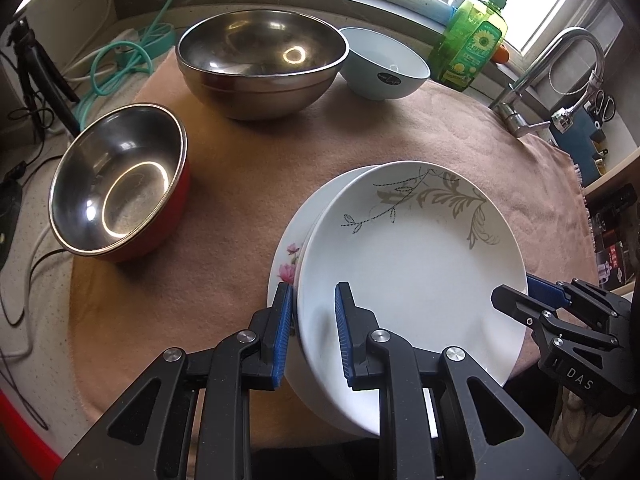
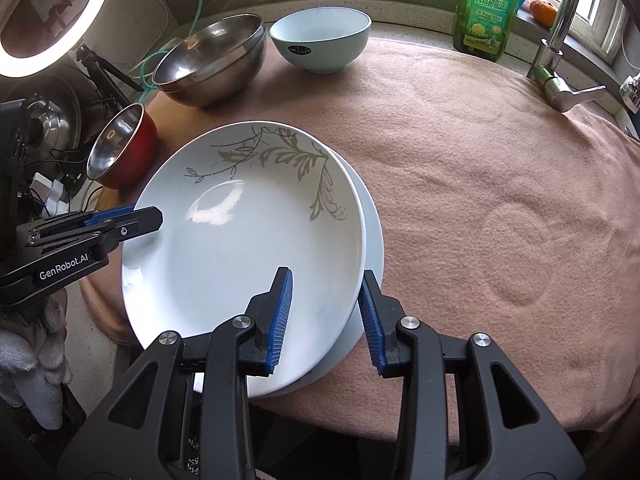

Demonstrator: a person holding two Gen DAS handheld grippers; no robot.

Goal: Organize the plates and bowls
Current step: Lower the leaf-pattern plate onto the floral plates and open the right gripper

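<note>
The left gripper (image 1: pixel 311 334) is pinching the leaf-patterned plate (image 1: pixel 412 264) at its near rim, at seven o'clock. The right gripper (image 2: pixel 326 316), jaws parted and straddling the rim at five o'clock, is apparently not pressing. The plate is lying off-centre on a flowered plate (image 1: pixel 286 264); nudge it square before releasing. Three bowls are waiting beyond: red (image 1: pixel 120 184), steel (image 1: pixel 260 60), pale blue (image 1: pixel 384 64)

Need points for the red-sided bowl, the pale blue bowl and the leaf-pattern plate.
red-sided bowl (image 1: pixel 120 204), left wrist view, on its steel inside.
pale blue bowl (image 2: pixel 320 32), right wrist view, on its inner wall.
leaf-pattern plate (image 2: pixel 240 248), right wrist view, on its plain white centre.
</note>
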